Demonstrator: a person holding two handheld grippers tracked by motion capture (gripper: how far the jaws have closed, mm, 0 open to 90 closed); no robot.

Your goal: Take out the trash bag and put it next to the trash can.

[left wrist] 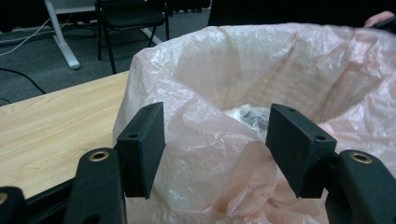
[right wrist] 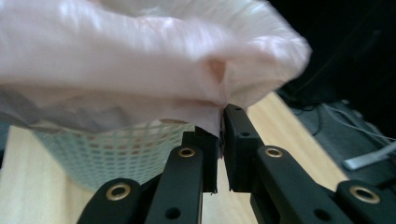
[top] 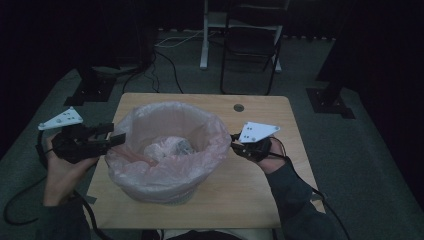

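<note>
A thin pink plastic bag (top: 170, 117) lines a pale mesh basket (right wrist: 116, 149) in the middle of the wooden table (top: 260, 190). Crumpled rubbish (top: 167, 147) lies inside it. My right gripper (top: 233, 143) is at the bag's right rim. In the right gripper view its jaws (right wrist: 222, 116) are shut on a fold of the bag (right wrist: 140, 56). At the left rim my left gripper (top: 117, 138) stands open. In the left gripper view (left wrist: 217, 126) a bulge of the bag (left wrist: 261, 60) lies between the wide-apart pads, which do not press it.
A round cable hole (top: 238, 107) sits near the table's far edge. Behind the table stand a dark chair (top: 250, 42) and a white desk leg (top: 204, 47), with cables (top: 165, 60) on the grey floor. Bare wood runs along the table's front.
</note>
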